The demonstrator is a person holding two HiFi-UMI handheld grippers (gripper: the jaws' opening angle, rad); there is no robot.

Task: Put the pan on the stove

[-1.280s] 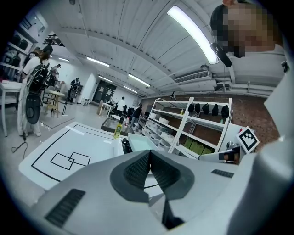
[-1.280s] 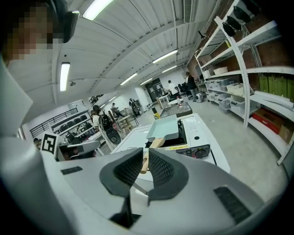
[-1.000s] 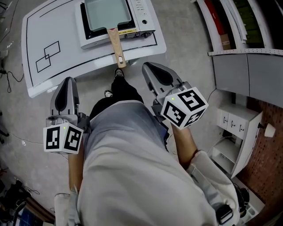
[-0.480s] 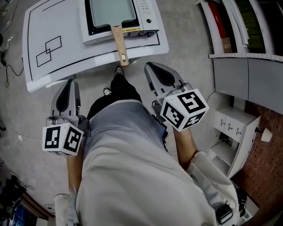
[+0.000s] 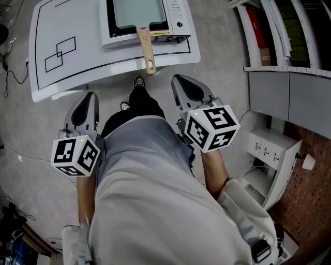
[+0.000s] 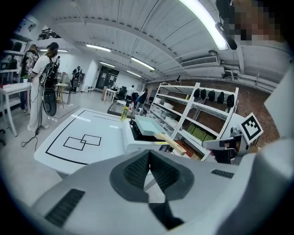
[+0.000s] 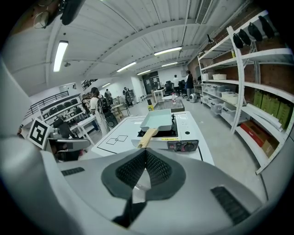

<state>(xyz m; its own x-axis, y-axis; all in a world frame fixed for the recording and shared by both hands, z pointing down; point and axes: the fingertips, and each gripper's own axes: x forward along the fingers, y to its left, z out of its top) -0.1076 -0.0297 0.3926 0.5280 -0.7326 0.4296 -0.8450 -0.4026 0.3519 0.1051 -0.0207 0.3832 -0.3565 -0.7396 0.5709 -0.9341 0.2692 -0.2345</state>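
Note:
A square pale-green pan (image 5: 138,12) with a wooden handle (image 5: 146,47) rests on the white portable stove (image 5: 176,23) at the table's far side; the handle juts past the table's front edge. The same pan (image 7: 158,120) sits on the stove (image 7: 181,137) in the right gripper view, and the pan (image 6: 148,125) shows in the left gripper view too. Both grippers hang below the table, beside the person's hips, well short of the pan. My left gripper (image 5: 87,106) is shut and empty. My right gripper (image 5: 182,84) is shut and empty too.
The white table (image 5: 77,57) carries black outline markings with two overlapping squares (image 5: 60,54). Shelving (image 5: 269,31) and a grey cabinet (image 5: 289,88) stand to the right. A white socket box (image 5: 274,147) sits on the floor at right. People (image 6: 41,87) stand far off at left.
The table with stove and pan has slid up and rightward in the head view as the head turned. Both grippers keep their places by the hips, still shut.

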